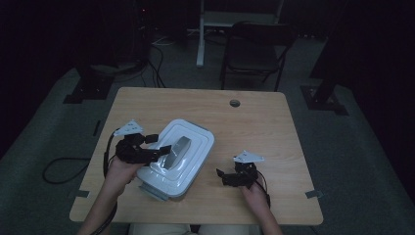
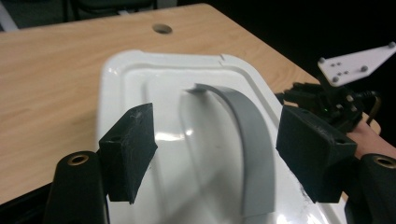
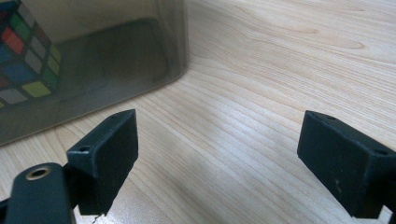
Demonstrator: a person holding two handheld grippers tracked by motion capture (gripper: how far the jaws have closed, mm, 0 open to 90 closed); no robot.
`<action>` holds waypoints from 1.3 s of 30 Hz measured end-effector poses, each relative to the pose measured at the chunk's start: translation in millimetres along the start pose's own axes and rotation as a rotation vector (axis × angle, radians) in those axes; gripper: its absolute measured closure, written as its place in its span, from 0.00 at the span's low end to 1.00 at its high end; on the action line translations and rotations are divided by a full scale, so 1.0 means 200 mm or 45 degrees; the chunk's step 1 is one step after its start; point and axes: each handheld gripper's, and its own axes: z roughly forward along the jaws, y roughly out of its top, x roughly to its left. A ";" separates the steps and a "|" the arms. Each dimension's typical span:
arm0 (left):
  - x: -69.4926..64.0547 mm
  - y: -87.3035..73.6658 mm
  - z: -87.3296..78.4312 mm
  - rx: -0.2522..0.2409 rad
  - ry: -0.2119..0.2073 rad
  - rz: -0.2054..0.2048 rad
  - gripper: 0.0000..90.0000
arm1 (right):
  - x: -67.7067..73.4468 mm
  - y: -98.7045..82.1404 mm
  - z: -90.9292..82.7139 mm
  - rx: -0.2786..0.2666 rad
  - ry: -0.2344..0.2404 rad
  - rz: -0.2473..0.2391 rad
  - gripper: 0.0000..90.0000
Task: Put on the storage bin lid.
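Wooden table: left hand-held gripper spread astride grey handle; right hand-held gripper wide (cube inside box).

Left gripper sits at the table's left, carried by the left hand, forearm coming in from the near edge; its jaws stand apart, pads gripping nothing, pointing rightward; right gripper sits low at the near right, held by the right hand, jaws spread wide with nothing between them, pointing left; the two grippers are well apart.
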 end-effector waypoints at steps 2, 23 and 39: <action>0.02 0.00 -0.03 -0.037 -0.006 -0.002 0.31 | 0.00 0.00 0.00 0.001 -0.001 0.006 0.14; 0.33 -0.12 -0.08 -0.055 0.236 -0.061 0.09 | 0.01 -0.01 0.02 0.026 0.001 0.000 0.14; 0.55 -0.30 0.01 -0.092 0.431 -0.113 0.01 | 0.01 -0.01 0.02 0.023 0.004 -0.005 0.14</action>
